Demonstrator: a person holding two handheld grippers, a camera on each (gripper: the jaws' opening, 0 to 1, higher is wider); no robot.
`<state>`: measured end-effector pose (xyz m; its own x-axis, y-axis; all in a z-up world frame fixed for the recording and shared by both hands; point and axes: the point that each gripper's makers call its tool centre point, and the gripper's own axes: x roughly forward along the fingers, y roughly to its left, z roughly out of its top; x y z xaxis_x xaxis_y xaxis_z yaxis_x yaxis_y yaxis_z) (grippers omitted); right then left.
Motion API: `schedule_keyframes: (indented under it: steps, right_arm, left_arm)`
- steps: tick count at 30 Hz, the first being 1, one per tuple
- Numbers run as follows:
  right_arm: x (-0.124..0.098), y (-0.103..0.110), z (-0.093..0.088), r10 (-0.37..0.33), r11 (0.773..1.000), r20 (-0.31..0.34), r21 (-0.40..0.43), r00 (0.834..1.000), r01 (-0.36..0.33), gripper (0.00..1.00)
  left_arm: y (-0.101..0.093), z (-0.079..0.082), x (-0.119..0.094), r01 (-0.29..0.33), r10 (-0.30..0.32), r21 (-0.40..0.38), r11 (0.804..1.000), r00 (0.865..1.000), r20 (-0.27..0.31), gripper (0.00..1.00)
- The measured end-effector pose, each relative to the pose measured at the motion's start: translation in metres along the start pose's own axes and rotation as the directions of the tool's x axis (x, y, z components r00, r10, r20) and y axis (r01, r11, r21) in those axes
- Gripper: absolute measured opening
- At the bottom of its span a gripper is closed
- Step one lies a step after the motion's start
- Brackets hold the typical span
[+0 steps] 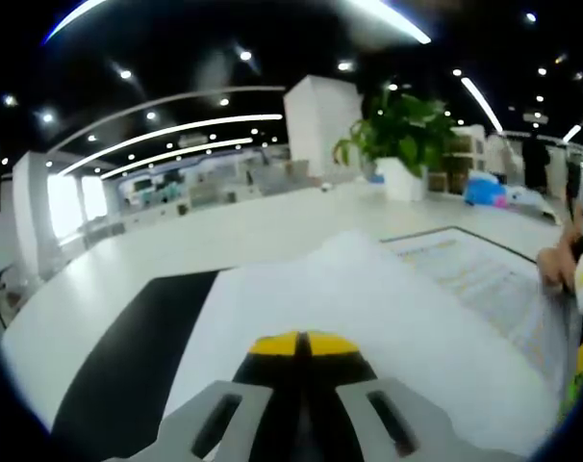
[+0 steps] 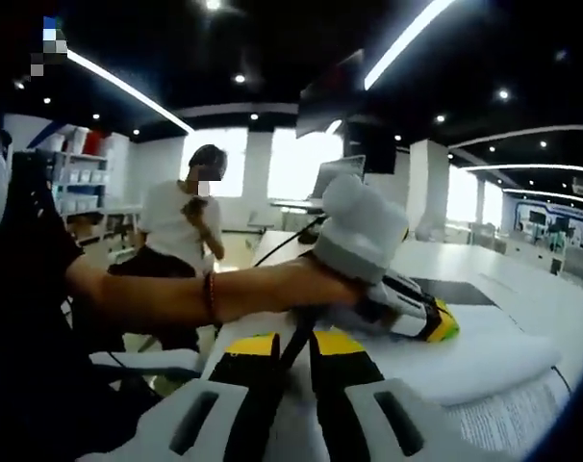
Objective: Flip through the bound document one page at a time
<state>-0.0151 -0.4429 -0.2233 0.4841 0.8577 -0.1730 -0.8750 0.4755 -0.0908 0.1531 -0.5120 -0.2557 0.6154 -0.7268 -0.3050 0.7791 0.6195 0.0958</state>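
One document lies open on a white table, over one black mat. Two grippers are at work on it.

In the left gripper view, the left gripper rises from the bottom with its yellow-tipped jaws pressed together; a pale, blurred page bulges up just ahead of the tips, but whether the jaws pinch it cannot be told. Beyond and to the right of the jaws the printed page lies flat, with small text and a dark edge around it. At the far right of that page a hand touches the sheet. Far ahead of the jaws stands one potted plant on the table.

In the right gripper view, the right gripper shows its yellow tips nearly touching, with only a thin dark slit between them, and nothing seen held. Just ahead and right of those tips the left gripper lies low over the raised white page, its yellow tip against the sheet. A person's forearm reaches across from the left, level and extended, with a red band at the wrist, and its hand wraps the grey-white handle. Printed text shows on the page to the right of the jaws. One other person stands well beyond the jaws, on the left.
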Motion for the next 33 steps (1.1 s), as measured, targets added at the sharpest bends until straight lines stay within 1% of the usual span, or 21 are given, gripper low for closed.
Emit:
schedule_keyframes:
  steps: [4, 13, 17, 20, 23, 33]
  right_arm:
    - [-0.003, -0.006, 0.001, -0.015, 1.000, -0.006, -0.007, 1.000, 0.015, 0.24]
    - [-0.021, -0.023, -0.002, -0.066, 0.998, 0.001, 0.012, 0.998, 0.066, 0.29]
    - [-0.025, -0.025, -0.003, -0.070, 0.997, 0.003, 0.014, 0.998, 0.070, 0.34]
    - [-0.034, -0.031, -0.002, -0.077, 0.997, 0.016, 0.016, 0.997, 0.077, 0.38]
    - [-0.036, -0.032, -0.002, -0.079, 0.997, 0.017, 0.015, 0.997, 0.079, 0.39]
    - [-0.069, -0.050, -0.005, -0.116, 0.993, 0.036, 0.030, 0.993, 0.115, 0.42]
  left_arm:
    - [0.000, 0.000, 0.000, 0.001, -0.001, 0.000, 1.000, 1.000, 0.002, 0.02]
    - [-0.001, -0.001, 0.000, 0.000, 0.000, 0.000, 1.000, 1.000, 0.005, 0.02]
    - [-0.001, -0.001, -0.001, 0.000, 0.000, 0.000, 1.000, 1.000, 0.006, 0.03]
    - [-0.002, 0.000, -0.001, -0.001, 0.001, 0.003, 1.000, 1.000, 0.011, 0.03]
    - [-0.002, 0.000, -0.001, 0.000, 0.000, 0.000, 1.000, 1.000, 0.013, 0.03]
    - [-0.002, 0.000, -0.001, -0.004, 0.004, 0.000, 1.000, 1.000, 0.020, 0.03]
